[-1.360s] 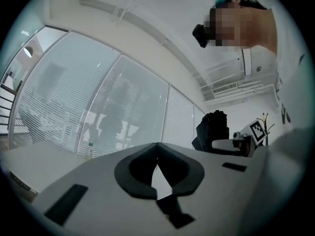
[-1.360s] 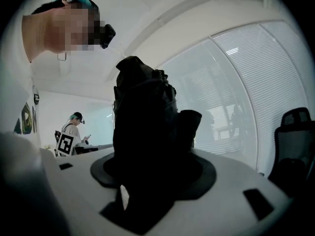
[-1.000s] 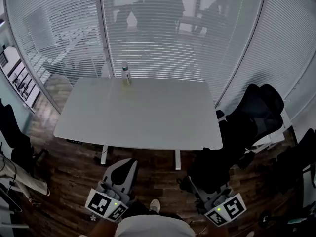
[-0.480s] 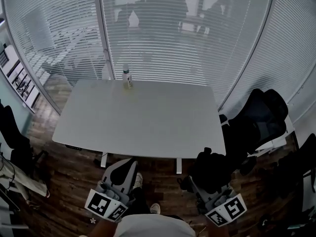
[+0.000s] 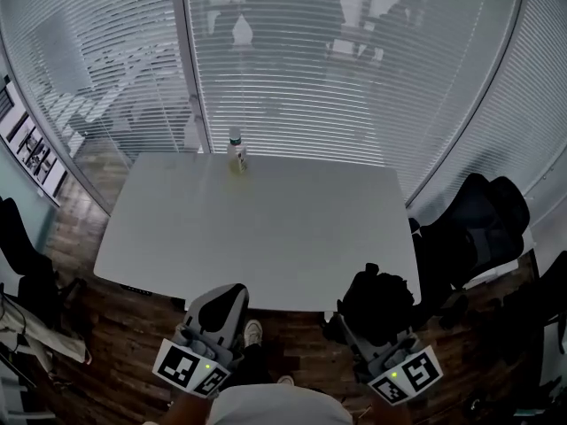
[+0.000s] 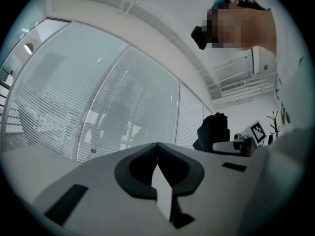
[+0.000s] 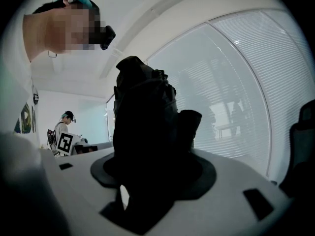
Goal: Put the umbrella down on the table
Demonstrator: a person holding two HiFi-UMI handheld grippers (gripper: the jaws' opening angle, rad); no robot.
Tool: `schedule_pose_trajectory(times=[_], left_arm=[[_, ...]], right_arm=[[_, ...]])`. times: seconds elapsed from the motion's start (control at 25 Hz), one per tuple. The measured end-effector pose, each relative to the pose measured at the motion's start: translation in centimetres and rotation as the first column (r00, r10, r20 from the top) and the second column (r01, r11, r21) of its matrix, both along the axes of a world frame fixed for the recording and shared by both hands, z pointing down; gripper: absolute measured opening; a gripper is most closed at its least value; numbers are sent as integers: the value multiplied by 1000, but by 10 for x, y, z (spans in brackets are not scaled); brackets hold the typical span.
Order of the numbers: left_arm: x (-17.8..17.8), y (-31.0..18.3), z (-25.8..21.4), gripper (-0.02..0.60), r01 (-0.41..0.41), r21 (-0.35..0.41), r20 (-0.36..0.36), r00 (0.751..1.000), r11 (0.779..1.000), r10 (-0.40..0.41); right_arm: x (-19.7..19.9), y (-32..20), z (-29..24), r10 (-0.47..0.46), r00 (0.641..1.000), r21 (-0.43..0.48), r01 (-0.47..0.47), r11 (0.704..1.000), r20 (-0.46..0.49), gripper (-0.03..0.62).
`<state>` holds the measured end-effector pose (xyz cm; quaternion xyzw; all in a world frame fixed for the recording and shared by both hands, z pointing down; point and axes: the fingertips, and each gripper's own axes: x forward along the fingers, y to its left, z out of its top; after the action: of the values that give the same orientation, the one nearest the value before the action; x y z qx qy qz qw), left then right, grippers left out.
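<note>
At worktop (image 5: 257,228) near edge: right gripper (image 5: 365,321) fingers clenched on black folded umbrella (image 5: 379,295), held upright, not on worktop. Left gripper (image 5: 223,296) fingers pressed together, empty. Bottle (image 5: 236,151) at far edge.

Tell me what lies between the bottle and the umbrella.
Nothing but bare white tabletop. In the head view, the table is clear from the bottle at its far edge to the folded black umbrella at its near edge.
</note>
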<state>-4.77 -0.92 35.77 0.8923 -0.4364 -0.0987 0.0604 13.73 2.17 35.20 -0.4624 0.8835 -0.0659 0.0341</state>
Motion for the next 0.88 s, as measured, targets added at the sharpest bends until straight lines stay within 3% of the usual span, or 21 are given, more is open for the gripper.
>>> schedule_pose_trajectory(times=[0.64, 0.88], left_arm=[[-72, -184, 1, 11, -37, -20, -21, 999, 999, 37], [-95, -230, 1, 11, -42, -15, -18, 999, 999, 41]], right_arm=[[-84, -182, -6, 0, 1000, -13, 0, 1000, -19, 255], [-107, -229, -7, 0, 1000, -8, 0, 1000, -26, 255]])
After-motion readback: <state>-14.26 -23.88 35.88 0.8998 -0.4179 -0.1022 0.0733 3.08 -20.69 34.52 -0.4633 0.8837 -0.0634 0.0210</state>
